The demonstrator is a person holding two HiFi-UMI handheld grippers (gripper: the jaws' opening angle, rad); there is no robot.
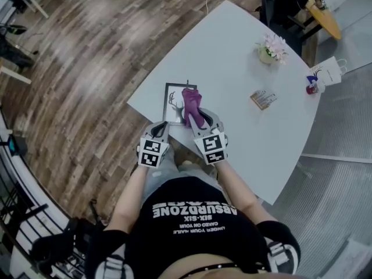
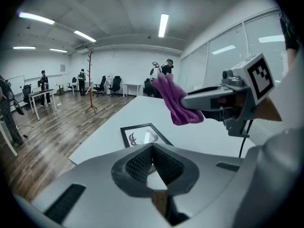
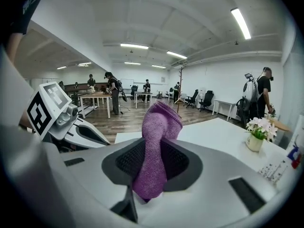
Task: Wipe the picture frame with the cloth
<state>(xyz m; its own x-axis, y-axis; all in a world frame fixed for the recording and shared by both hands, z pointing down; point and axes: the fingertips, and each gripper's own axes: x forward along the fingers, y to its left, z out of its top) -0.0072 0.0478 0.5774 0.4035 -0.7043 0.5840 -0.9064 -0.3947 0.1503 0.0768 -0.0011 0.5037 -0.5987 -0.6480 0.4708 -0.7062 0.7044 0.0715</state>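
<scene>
A black picture frame (image 1: 174,103) with a white sheet and dark drawing lies flat near the white table's (image 1: 232,57) near-left corner; it also shows in the left gripper view (image 2: 142,136). My right gripper (image 1: 196,116) is shut on a purple cloth (image 1: 192,105) that sticks out past the jaws, held above the frame's right side. In the right gripper view the cloth (image 3: 156,146) is pinched between the pads and stands upward. My left gripper (image 1: 163,129) is shut with nothing in it, at the table's near edge just short of the frame.
A small vase of pink flowers (image 1: 271,48), a small card or packet (image 1: 263,99) and a white paper bag with a little bottle (image 1: 321,76) sit farther along the table. Wooden floor lies to the left. People, desks and chairs stand far off in the room.
</scene>
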